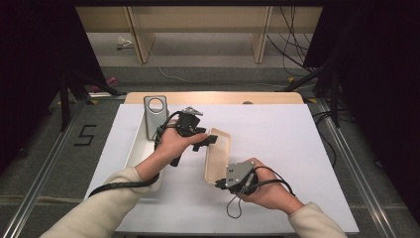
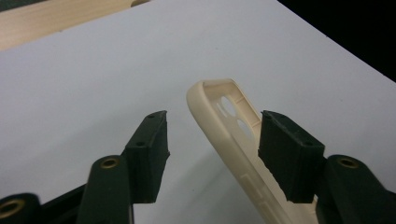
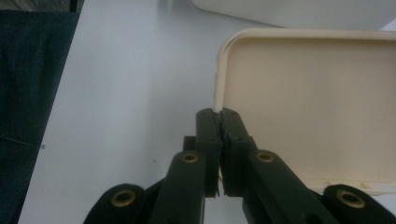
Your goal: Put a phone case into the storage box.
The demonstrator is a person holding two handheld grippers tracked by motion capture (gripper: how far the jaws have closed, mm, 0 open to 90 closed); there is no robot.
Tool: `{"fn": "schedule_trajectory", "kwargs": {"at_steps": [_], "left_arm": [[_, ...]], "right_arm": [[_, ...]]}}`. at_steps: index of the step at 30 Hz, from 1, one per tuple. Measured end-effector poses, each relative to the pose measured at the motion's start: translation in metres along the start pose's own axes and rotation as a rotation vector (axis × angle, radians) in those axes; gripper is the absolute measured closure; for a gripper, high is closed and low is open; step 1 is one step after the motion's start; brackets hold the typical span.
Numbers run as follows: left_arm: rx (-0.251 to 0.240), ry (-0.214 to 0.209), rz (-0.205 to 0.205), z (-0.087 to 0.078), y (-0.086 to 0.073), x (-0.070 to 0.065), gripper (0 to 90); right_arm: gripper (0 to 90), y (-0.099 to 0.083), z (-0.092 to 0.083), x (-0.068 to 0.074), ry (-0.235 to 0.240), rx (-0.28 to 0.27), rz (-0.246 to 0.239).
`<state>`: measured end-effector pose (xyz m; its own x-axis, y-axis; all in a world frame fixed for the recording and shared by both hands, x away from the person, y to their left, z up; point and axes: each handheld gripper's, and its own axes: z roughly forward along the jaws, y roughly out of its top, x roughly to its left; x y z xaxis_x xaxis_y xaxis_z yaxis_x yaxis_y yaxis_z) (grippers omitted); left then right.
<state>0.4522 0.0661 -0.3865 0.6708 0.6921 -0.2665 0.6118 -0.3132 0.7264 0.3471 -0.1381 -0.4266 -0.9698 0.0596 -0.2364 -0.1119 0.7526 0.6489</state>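
Cream sleeves [image 1: 99, 208]; black fingers [image 2: 149, 149] w/ brass screws.

Even overhead light, dark surroundings, perhaps slight blur.

A laboratory recording station: a white-covered desk [image 1: 297, 148] is standing on grey carpet, black curtains [image 1: 29, 59] are hanging beside it, cables [image 1: 289, 44] are trailing behind it, and a taped "5" [image 1: 85, 135] is marking the floor left of it.

We log: case [image 1: 218, 154] at table [image 1: 297, 148] centre; tray [image 1: 141, 144] at its 9 o'clock, holding a second case [image 1: 155, 118]; left gripper [image 1: 207, 141] at 11, right gripper [image 1: 220, 184] at 6.
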Motion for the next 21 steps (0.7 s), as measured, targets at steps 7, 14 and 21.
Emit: {"fn": "schedule_trajectory", "kwargs": {"at_steps": [7,14,21], "left_arm": [[0.003,-0.013,-0.028,0.003,-0.003,0.004,52.3],[-0.01,-0.033,-0.054,0.003,-0.005,0.002,63.7],[-0.052,-0.052,-0.077,-0.002,-0.004,-0.006,69.8]], "right_arm": [[88.3,0.001,0.0,0.001,0.001,-0.002,-0.009],[88.3,0.003,0.001,0.002,0.007,0.004,-0.016],[88.3,0.0,0.003,0.001,0.005,0.02,-0.018]]}}
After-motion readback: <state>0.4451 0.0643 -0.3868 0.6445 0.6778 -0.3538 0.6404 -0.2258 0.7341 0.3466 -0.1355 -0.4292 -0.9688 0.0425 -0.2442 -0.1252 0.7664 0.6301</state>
